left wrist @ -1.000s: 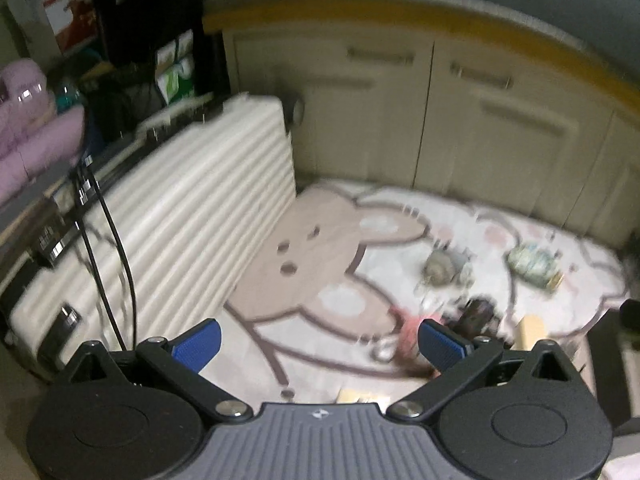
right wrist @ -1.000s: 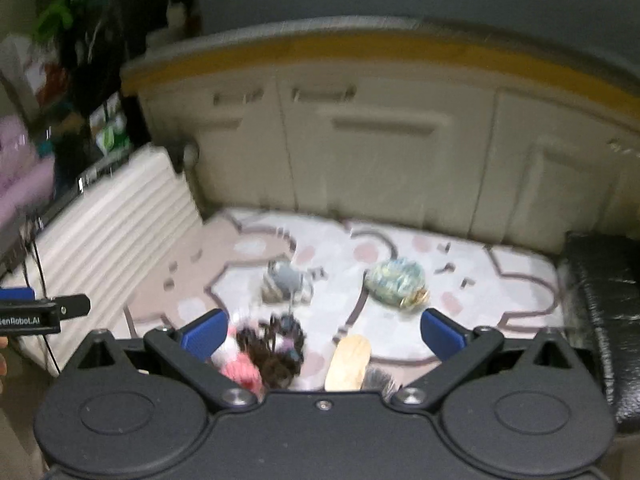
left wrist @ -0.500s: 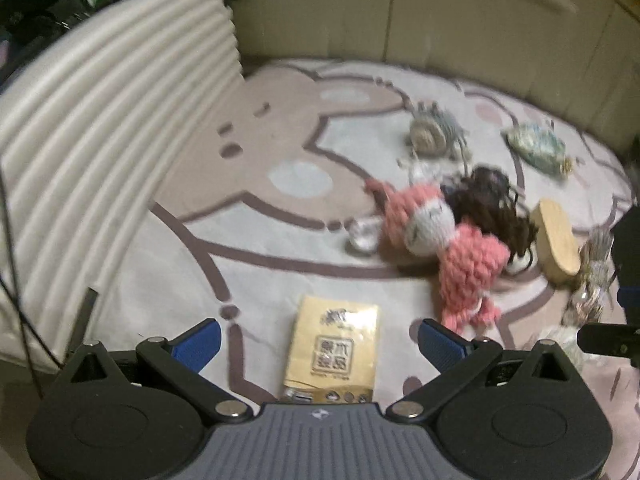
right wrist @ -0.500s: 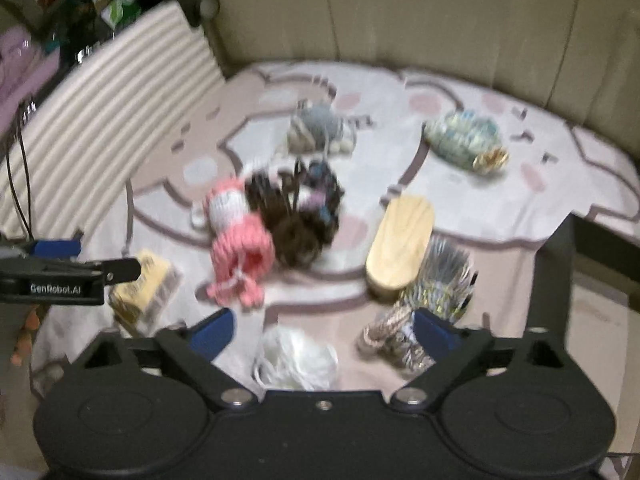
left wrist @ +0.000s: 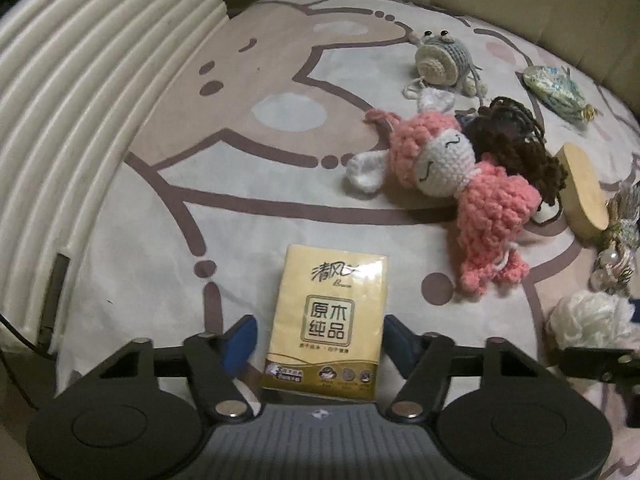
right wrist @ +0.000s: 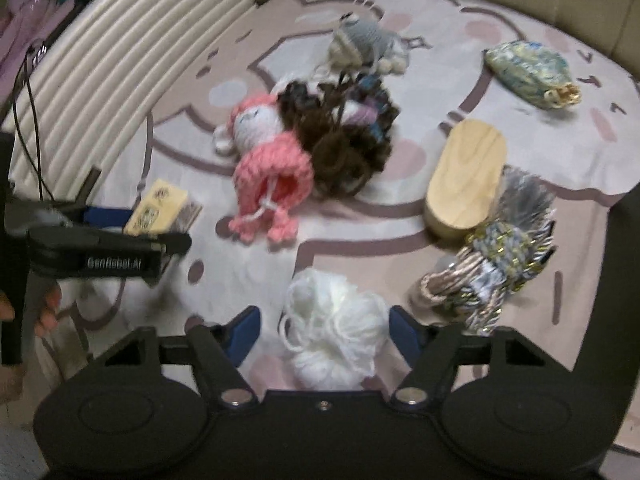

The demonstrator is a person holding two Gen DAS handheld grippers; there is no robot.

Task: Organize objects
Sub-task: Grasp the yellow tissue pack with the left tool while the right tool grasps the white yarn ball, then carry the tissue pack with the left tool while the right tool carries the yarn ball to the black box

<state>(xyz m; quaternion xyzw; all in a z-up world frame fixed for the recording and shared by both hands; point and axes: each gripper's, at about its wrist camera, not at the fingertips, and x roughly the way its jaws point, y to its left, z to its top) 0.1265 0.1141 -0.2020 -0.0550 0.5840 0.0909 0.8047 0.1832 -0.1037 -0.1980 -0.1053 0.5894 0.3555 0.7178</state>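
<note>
A yellow tissue pack (left wrist: 326,316) lies flat on the patterned mat (left wrist: 240,184). My left gripper (left wrist: 320,340) straddles it with its jaws closing; a small gap still shows beside the left finger. The right wrist view shows a fluffy white yarn ball (right wrist: 332,332) between the blue fingers of my right gripper (right wrist: 324,332). Its jaws are closing too, and the pads are not pressing. From that view the left gripper's finger (right wrist: 112,256) sits over the tissue pack (right wrist: 160,208), held by a hand (right wrist: 44,312).
A pink crochet doll (left wrist: 480,184), a brown-haired yarn doll (left wrist: 516,148), a grey crochet animal (left wrist: 440,60), a brocade pouch (right wrist: 528,68), a wooden oval block (right wrist: 464,176) and a tassel bundle (right wrist: 496,260) lie on the mat. A ribbed white suitcase (left wrist: 80,100) borders the left.
Both grippers dropped toward the mat and tipped downward. The left jaws narrowed around the tissue pack, the right jaws around the white yarn ball.
</note>
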